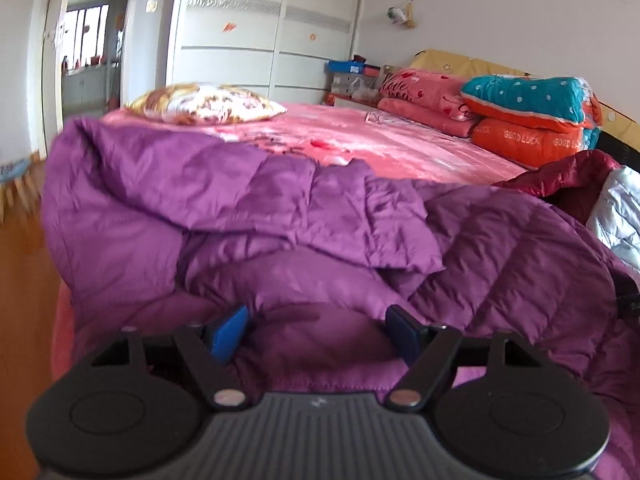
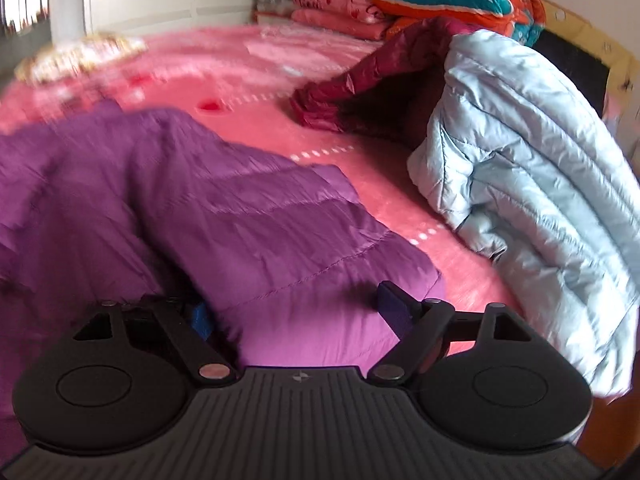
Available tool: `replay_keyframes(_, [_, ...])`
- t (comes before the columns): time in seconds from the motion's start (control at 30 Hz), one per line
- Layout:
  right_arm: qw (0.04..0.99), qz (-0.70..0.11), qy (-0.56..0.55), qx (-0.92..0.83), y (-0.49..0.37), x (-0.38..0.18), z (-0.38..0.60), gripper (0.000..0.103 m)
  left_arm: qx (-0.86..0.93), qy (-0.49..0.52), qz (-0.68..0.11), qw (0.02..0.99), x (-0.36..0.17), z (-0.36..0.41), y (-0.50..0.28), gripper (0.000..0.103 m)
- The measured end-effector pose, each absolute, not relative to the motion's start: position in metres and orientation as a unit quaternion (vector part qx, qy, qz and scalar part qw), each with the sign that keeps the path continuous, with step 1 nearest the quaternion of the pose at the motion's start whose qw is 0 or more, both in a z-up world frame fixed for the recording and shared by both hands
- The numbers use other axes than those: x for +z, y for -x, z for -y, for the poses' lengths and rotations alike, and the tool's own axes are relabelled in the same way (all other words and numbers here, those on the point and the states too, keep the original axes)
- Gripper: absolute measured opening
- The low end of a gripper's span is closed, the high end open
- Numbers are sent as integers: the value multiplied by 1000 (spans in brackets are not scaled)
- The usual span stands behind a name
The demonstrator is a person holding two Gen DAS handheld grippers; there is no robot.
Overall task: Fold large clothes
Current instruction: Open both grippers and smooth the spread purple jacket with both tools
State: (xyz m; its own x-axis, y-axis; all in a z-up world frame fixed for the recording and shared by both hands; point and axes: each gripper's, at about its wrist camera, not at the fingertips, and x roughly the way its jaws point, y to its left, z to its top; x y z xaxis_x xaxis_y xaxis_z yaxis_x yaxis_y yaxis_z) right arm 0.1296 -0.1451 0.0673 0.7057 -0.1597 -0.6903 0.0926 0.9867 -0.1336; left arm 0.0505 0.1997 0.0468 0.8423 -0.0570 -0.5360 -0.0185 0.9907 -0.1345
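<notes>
A large purple quilted jacket [image 1: 240,208] lies crumpled at the near end of the pink bed [image 1: 392,148]. In the left wrist view my left gripper [image 1: 316,332] is low over the jacket. Its jaws stand wide apart with a bulge of purple fabric between the blue pads. In the right wrist view the jacket's [image 2: 248,216] near corner lies under my right gripper [image 2: 298,312]. Its jaws are also spread wide; the left finger [image 2: 200,318] is partly hidden behind a purple fold. Neither gripper visibly pinches the cloth.
A pale blue puffer jacket [image 2: 520,168] and a dark red jacket [image 2: 360,80] are heaped on the bed's right side. Folded quilts [image 1: 528,120] are stacked at the headboard, with a floral pillow [image 1: 208,104] far left. Wooden floor [image 1: 24,280] lies beyond the bed's left edge.
</notes>
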Motion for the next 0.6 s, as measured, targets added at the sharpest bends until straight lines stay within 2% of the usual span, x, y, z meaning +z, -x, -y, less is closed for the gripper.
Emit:
replay_keyframes(0.1, [913,-388,89,-93,-151,56,136,100,-8,79,-283,956,42,-198,-54,78])
replay_keyframes(0.13, [911,-387,99,-101,-156,54,134,95,-9,79,-284,956,41,-198,-56,79])
replay_keyframes(0.17, [910,-382,112,-113,-163,51,132,80,-9,79,-285,955,39,-199,-58,79])
replay_keyframes(0.2, [909,-377,123,-123,-166,50,132,69,-9,79,-286,955,38,-199,-60,80])
replay_keyframes(0.23, [907,-376,133,-134,-173,47,132,49,-10,81,-287,955,37,-198,-61,80])
replay_keyframes(0.27, [905,-375,142,-145,-179,46,132,36,-10,82,-288,954,37,-198,-62,80])
replay_keyframes(0.37, [904,-359,159,-168,-193,46,133,18,-10,87,-289,953,37,-197,-64,82])
replay_keyframes(0.47, [915,-325,141,-192,-205,63,140,11,-12,84,-286,954,38,-191,-66,83])
replay_keyframes(0.6, [933,-267,106,-216,-227,106,155,9,-16,98,-280,955,38,-188,-68,83])
